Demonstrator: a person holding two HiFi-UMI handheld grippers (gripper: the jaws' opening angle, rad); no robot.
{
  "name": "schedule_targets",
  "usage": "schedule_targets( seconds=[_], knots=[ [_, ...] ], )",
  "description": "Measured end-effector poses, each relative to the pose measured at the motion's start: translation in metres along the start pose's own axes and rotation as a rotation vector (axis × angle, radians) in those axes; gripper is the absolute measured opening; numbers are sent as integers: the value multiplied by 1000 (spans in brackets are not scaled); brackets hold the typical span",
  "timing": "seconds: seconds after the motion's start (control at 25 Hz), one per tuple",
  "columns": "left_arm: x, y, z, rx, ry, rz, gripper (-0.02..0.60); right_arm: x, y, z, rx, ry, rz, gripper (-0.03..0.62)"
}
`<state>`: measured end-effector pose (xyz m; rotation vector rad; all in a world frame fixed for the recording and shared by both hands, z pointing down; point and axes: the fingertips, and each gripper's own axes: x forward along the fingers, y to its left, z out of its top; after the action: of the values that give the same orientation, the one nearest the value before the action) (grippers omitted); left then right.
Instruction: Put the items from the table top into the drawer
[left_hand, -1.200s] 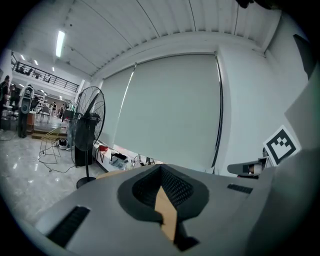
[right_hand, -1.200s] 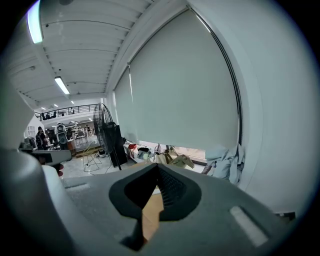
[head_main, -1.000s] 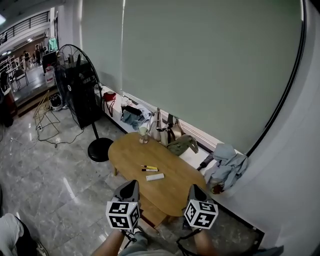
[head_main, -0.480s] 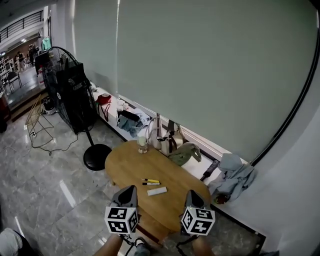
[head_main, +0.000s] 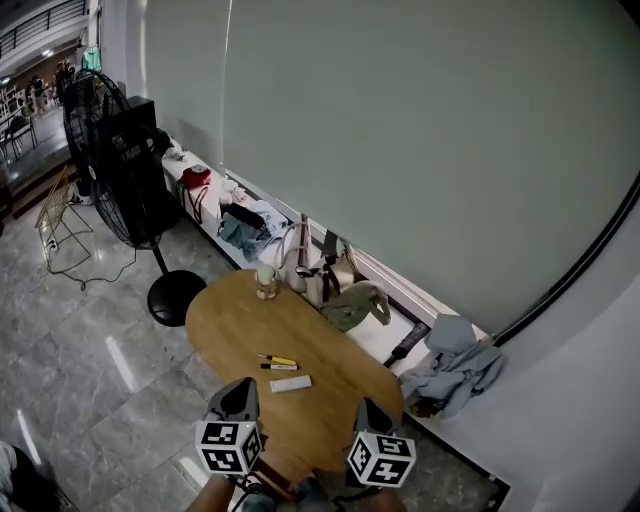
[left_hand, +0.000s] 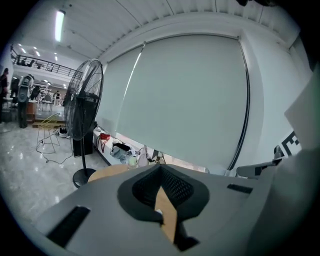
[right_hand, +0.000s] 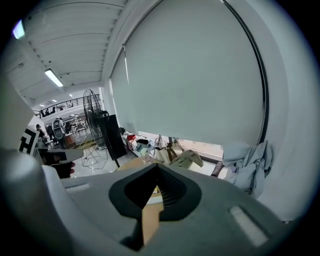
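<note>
Head view: an oval wooden table (head_main: 230, 320) stands beside a low ledge under a large roller blind. Near its near end lie a yellow marker (head_main: 277, 359), a dark marker (head_main: 279, 367) just beside it, and a white bar (head_main: 290, 384) slightly nearer. A cup (head_main: 265, 282) stands at the far end. The left gripper (head_main: 240, 387) and right gripper (head_main: 368, 408) hover over the near edge, apart from the items. A floor fan (head_main: 105, 165) stands far left, and a blue garment (head_main: 455, 362) lies at right.

Left gripper view: the jaws of the left gripper (left_hand: 160, 170) are closed together, holding nothing.

Right gripper view: the tips of the right gripper (right_hand: 157, 167) meet, with nothing gripped.
</note>
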<state>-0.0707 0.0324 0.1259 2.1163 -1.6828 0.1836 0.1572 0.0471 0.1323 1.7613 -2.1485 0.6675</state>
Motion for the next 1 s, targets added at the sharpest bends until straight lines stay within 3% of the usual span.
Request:
schedule_targets(
  seconds=[0.36, 0.56, 1.0],
  knots=[
    [17, 0, -11, -8, 19, 34, -8, 37, -14, 9, -91, 32, 29, 5],
    [34, 13, -36, -19, 67, 38, -8, 65, -14, -2, -97, 54, 38, 5],
    [80, 45, -124, -49, 165, 7, -8, 120, -11, -94, -65, 162, 25, 5]
  ],
)
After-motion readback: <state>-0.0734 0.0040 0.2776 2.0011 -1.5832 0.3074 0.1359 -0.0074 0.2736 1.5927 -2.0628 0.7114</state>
